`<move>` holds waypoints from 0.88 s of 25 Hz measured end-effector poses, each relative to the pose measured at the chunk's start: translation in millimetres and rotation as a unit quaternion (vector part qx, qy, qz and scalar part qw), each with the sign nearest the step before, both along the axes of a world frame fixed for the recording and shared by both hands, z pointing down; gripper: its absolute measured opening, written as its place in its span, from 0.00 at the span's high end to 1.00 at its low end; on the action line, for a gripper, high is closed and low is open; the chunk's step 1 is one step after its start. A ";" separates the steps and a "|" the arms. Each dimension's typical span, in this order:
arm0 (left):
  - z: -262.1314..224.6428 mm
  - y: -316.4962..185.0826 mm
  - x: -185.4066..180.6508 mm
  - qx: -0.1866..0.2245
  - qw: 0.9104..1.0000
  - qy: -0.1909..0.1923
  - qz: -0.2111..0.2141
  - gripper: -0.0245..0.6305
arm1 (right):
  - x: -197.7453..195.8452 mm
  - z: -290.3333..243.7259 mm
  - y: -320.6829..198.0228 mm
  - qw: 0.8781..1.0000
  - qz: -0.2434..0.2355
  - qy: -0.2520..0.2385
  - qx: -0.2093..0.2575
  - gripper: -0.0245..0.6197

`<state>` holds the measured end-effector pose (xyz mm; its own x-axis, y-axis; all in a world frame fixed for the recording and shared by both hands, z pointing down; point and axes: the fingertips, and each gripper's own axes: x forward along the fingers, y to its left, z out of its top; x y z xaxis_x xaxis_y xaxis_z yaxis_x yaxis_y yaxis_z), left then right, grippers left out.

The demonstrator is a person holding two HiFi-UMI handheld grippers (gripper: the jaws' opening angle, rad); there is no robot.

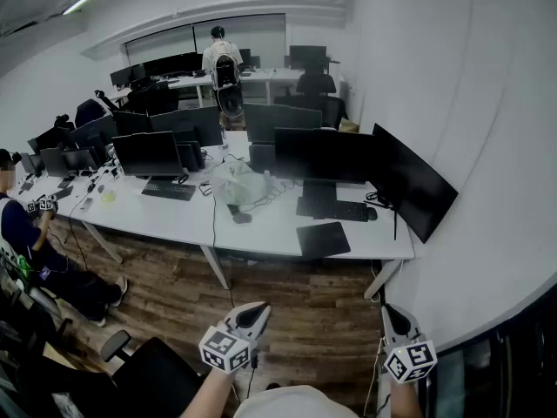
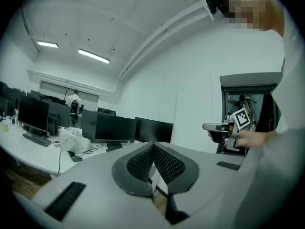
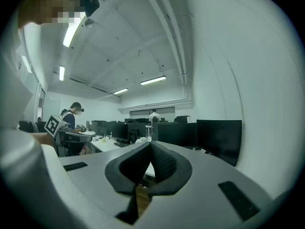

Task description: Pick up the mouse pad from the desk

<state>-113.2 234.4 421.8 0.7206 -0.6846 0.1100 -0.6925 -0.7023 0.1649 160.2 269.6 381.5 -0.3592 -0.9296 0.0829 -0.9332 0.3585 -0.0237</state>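
The mouse pad [image 1: 323, 239], a dark rectangle, lies flat near the front edge of the white desk [image 1: 261, 232], below a keyboard [image 1: 335, 209] and mouse [image 1: 372, 214]. Both grippers are held low and well short of the desk, over the wooden floor. My left gripper [image 1: 255, 313] [image 2: 152, 146] is shut with its ribbed pads meeting and nothing between them. My right gripper [image 1: 389, 313] [image 3: 150, 144] is also shut and empty. The mouse pad is not visible in either gripper view.
Dark monitors [image 1: 324, 153] line the desk, with a white plastic bag [image 1: 239, 184] among cables. A white wall [image 1: 487, 146] runs close on the right. A black office chair [image 1: 148, 377] stands at lower left. One person sits at far left [image 1: 17, 229]; another stands at the back [image 1: 223, 64].
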 end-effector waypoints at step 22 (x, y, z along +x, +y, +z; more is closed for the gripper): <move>3.5 2.7 10.5 -0.009 1.000 0.003 0.019 0.94 | 1.0 -2.9 0.5 1.000 0.013 -0.013 -0.006 0.93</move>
<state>-102.6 237.1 425.3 0.7465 -0.6550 0.1167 -0.6644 -0.7248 0.1822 161.1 270.1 378.6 -0.3369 -0.9377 0.0855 -0.9413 0.3335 -0.0517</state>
